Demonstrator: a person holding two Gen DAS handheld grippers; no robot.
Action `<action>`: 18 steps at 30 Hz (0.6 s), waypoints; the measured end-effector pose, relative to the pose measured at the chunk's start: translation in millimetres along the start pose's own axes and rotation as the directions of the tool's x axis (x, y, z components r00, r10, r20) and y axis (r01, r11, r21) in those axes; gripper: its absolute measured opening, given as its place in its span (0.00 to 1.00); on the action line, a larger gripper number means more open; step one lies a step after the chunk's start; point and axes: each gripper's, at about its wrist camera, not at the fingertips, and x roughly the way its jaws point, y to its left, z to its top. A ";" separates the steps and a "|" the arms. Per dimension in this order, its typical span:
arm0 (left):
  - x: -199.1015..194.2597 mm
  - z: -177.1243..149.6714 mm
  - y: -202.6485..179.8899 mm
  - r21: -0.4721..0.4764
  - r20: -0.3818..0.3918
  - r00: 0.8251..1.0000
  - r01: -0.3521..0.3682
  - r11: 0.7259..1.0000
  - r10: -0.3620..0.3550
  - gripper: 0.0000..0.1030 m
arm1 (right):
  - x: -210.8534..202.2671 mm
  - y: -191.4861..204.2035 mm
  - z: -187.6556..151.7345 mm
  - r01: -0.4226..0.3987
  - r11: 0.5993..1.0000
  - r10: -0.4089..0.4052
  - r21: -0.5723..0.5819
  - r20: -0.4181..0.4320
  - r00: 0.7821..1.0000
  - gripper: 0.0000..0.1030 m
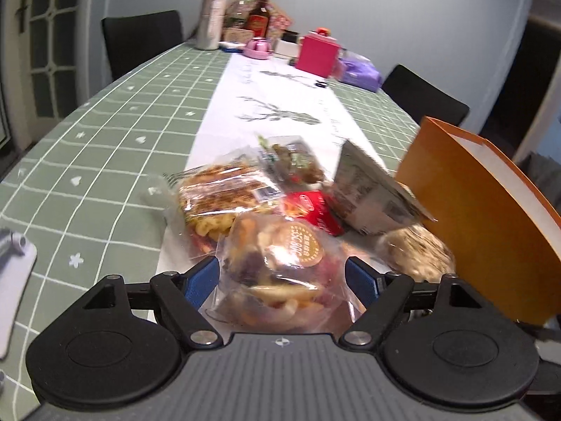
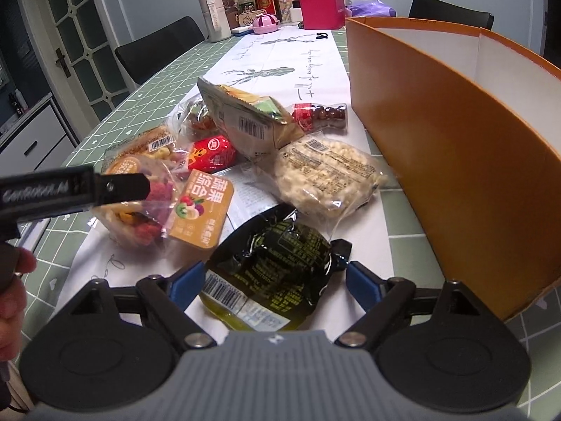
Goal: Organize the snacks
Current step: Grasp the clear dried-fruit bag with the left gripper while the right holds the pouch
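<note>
A pile of snack packs lies on the white runner beside an open orange box (image 2: 438,147). My left gripper (image 1: 282,277) is open, its blue fingers either side of a clear bag of mixed fruit chips (image 1: 280,266); the same bag (image 2: 154,207) shows in the right wrist view with the left gripper (image 2: 140,184) over it. My right gripper (image 2: 273,277) is open around a black and yellow pack (image 2: 277,266) on the runner. A puffed rice cake pack (image 2: 322,172), a red pack (image 2: 210,152), a tan chip bag (image 2: 245,119) and a chocolate ball pack (image 2: 322,115) lie behind.
The orange box (image 1: 487,210) stands at the right of the pile. Bottles, a pink box (image 2: 320,10) and a purple bag crowd the far table end. Black chairs (image 2: 157,49) stand along both sides. The green checked tablecloth (image 1: 105,140) extends to the left.
</note>
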 end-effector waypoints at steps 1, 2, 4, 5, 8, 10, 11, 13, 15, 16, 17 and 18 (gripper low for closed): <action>1.4 -0.5 1.5 -0.004 0.003 1.000 -0.006 1.000 0.006 0.96 | 1.3 -0.6 -0.4 -0.004 1.000 0.004 0.003 -0.004 1.000 0.82; 2.2 -1.0 2.8 -0.010 0.003 1.000 -0.006 1.000 0.006 0.97 | 2.3 -1.3 -0.9 -0.007 1.000 0.007 0.008 -0.008 1.000 0.82; 4.0 -2.1 3.1 -0.006 0.004 1.000 -0.010 1.000 0.010 1.00 | 2.9 -0.7 -1.8 -0.004 1.000 0.004 -0.002 0.001 1.000 0.82; 5.2 -3.0 2.0 0.007 0.004 1.000 -0.019 1.000 0.019 1.00 | 3.2 -0.1 -2.3 -0.001 1.000 0.001 -0.008 0.003 1.000 0.82; 14.4 -6.7 3.4 0.001 -0.033 0.999 -0.009 1.000 0.010 1.00 | 3.0 2.2 -4.1 0.022 0.999 -0.021 -0.030 0.014 1.000 0.75; 16.0 -8.8 10.6 -0.062 -0.044 0.999 0.026 0.998 -0.029 1.00 | 1.6 1.0 -4.5 0.029 0.999 -0.028 -0.034 0.023 0.999 0.65; 15.8 -8.8 13.8 -0.084 -0.045 0.998 0.035 0.996 -0.039 1.00 | 1.0 -0.2 -4.6 0.029 0.999 -0.028 -0.030 0.027 0.999 0.62; 12.9 -8.5 16.7 -0.092 -0.041 0.997 0.057 0.994 -0.061 0.91 | -0.4 -3.1 -4.8 0.019 1.000 -0.019 -0.018 0.031 0.999 0.56; 10.0 -9.1 13.6 -0.083 -0.038 0.997 0.063 0.995 -0.067 0.84 | -2.6 -3.8 -5.3 0.014 1.000 -0.013 -0.013 0.038 0.999 0.51; 9.3 -9.7 10.4 -0.066 -0.036 0.998 0.057 0.996 -0.059 0.83 | -4.4 -2.9 -5.6 0.017 1.000 -0.016 -0.017 0.044 0.999 0.44; 7.6 -10.7 7.3 -0.046 -0.032 0.998 0.050 0.998 -0.051 0.82 | -6.1 -2.3 -6.2 0.018 1.000 -0.016 -0.023 0.049 0.999 0.43; 5.9 -11.6 5.0 -0.032 -0.028 0.999 0.044 0.999 -0.045 0.80 | -7.9 -1.4 -6.7 0.019 0.999 -0.018 -0.029 0.053 0.998 0.39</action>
